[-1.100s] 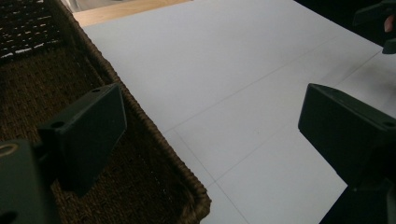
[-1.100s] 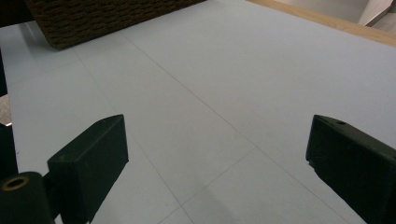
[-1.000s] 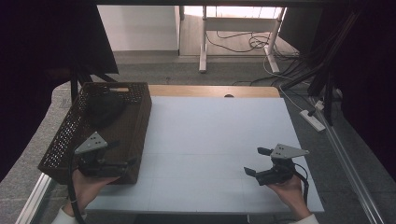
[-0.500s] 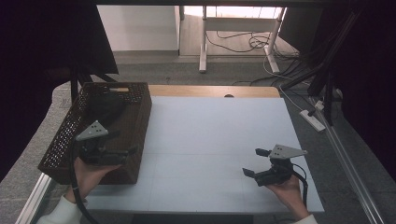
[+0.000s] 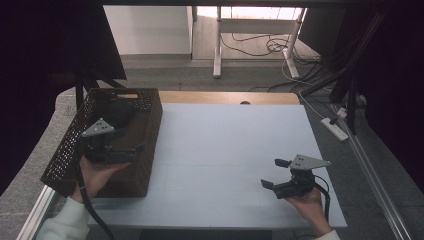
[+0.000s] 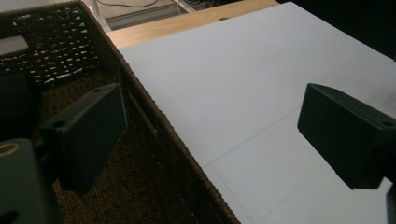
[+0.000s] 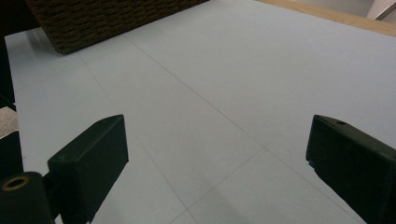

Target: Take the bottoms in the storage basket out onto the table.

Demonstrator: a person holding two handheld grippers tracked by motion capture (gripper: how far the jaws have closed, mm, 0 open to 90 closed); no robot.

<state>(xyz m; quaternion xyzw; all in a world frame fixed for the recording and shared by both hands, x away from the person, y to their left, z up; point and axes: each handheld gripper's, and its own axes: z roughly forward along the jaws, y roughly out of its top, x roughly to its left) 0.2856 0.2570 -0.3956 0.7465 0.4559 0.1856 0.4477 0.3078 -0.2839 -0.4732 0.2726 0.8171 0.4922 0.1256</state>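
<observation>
A dark brown woven basket [image 5: 146,131] stands on the left side of the white table [image 5: 225,145]. Inside it, toward the far end, lies a dark rounded object [image 5: 116,112], too dim to identify. My left gripper [image 5: 135,149] hangs open over the basket's near right part; in the left gripper view [image 6: 215,107] one jaw is over the basket floor [image 6: 126,186] and the other over the table, with the basket wall between them. My right gripper [image 5: 274,173] is open and empty low over the table's near right, and so it appears in its own view [image 7: 217,135].
A bare wooden strip [image 5: 225,97] runs along the table's far edge. Cables and a power strip [image 5: 336,128] lie on the floor to the right, beyond the table. The basket's near corner [image 7: 93,23] is far across the table in the right gripper view.
My left gripper has risen and moved forward from the basket's near edge to over its inside. The right gripper has barely shifted.
</observation>
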